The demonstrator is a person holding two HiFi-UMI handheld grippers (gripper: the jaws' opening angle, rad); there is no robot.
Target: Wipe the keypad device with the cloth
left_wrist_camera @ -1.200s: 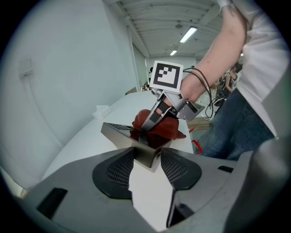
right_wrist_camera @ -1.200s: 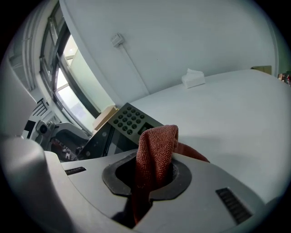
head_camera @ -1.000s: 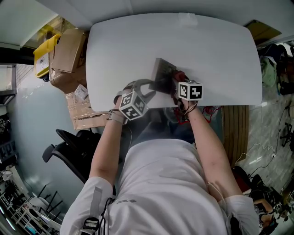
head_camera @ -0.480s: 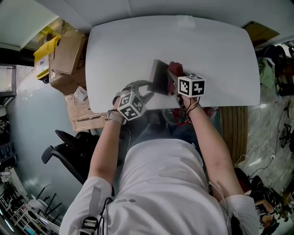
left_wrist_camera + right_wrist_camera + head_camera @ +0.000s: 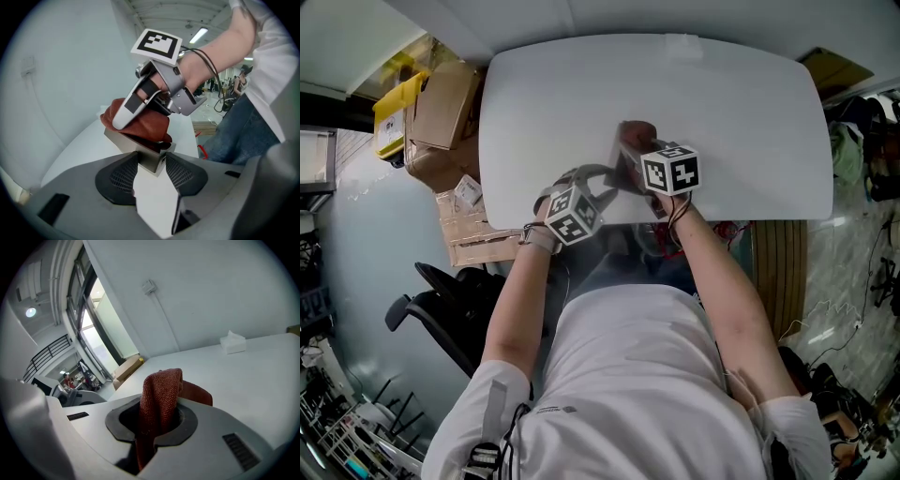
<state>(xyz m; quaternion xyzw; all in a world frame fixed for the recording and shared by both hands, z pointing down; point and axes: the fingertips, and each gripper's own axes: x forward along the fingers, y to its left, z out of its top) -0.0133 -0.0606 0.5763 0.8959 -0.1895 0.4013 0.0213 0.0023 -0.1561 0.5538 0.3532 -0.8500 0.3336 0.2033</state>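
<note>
The left tongs point(image 5: 152, 163) are clamped on one corner of the keypad device point(image 5: 125, 143), a ribbed pad pressed against each side of that corner. This grip looks meant as an anchor, so the grey box cannot slide or spin on the smooth counter point(image 5: 731, 103) while it is rubbed. Taking it by a corner also leaves its upper face free for wiping.

The right tongs point(image 5: 157, 420) are closed tight on the cloth point(image 5: 159, 392), with a thick fold of the red fabric pinched between the jaws and bulging out past their tips. The bulge probably serves as a soft pad, so that fabric rather than hard plastic meets the device. In the left gripper view the cloth lies bunched on top of the device, with the right tongs slanting down onto it from above. Whether they press hard or only rest there I cannot tell.

The device sits close to the near edge of the counter, about midway along it and just in front of the person, where both hands reach it easily. A tissue box point(image 5: 233, 342) stands well apart at the far edge and plays no part.
</note>
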